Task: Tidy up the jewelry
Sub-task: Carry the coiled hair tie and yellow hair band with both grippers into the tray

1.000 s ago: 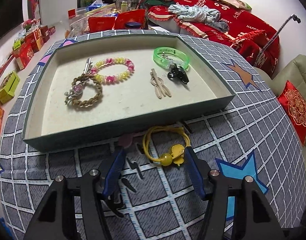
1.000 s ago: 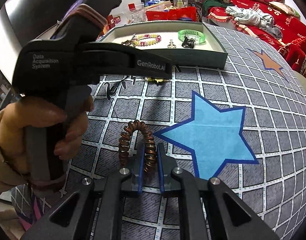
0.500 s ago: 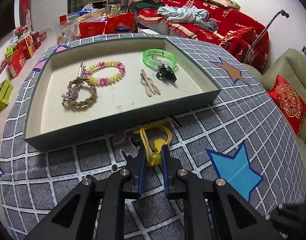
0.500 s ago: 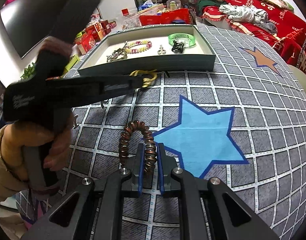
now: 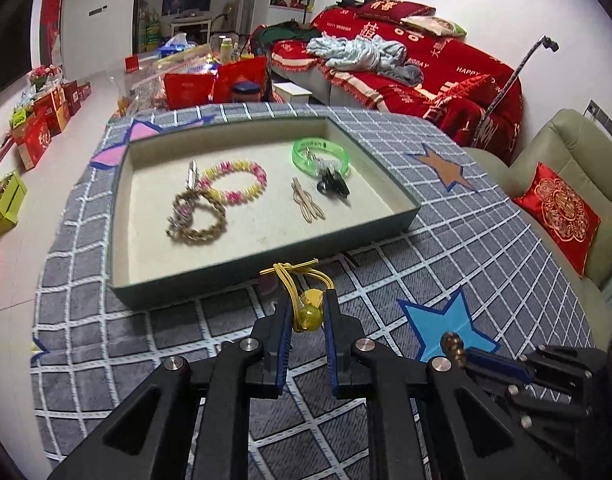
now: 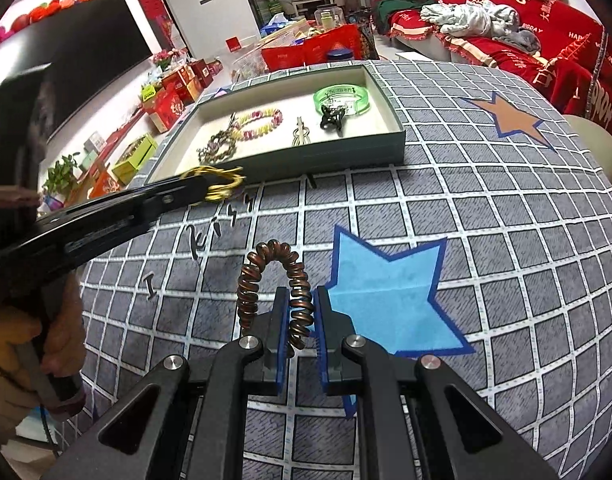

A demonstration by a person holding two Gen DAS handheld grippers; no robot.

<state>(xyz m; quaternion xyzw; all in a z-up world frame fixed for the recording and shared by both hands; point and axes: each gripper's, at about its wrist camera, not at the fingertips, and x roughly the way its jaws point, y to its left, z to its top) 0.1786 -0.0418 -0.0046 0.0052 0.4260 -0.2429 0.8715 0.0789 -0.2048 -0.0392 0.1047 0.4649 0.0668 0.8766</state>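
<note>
1. The left gripper [image 5: 308, 312] is clamped on a yellow hair tie [image 5: 301, 280], its bead pinched between the blue pads, with the elastic loop sticking out ahead of the fingertips just short of the near wall of the tray [image 5: 265, 264].

2. The right gripper [image 6: 299, 320] is closed on one side of a brown spiral hair tie [image 6: 271, 280]; the rest of the coil arches up and to the left of the fingers, above the grey checked cloth [image 6: 506, 240] and beside its blue star [image 6: 386, 300].

3. From the right wrist view, the left gripper reaches in from the left, carrying the yellow tie close to the tray's near left corner. From the left wrist view, the right gripper shows at the lower right, with a bit of the brown coil at its tip.

4. The shallow tray, dark green outside and pale inside, sits on the far half of the cloth. It holds a pink and yellow bead bracelet [image 5: 233, 182] touching a braided tan bracelet [image 5: 197, 216] on the left, a slim hair clip [image 5: 308, 204] in the middle, and a green bangle [image 5: 320, 156] with a black clip [image 5: 334, 186] against it on the right.

5. A red-covered sofa [image 5: 426, 76] stands beyond the table at the far right.
</note>
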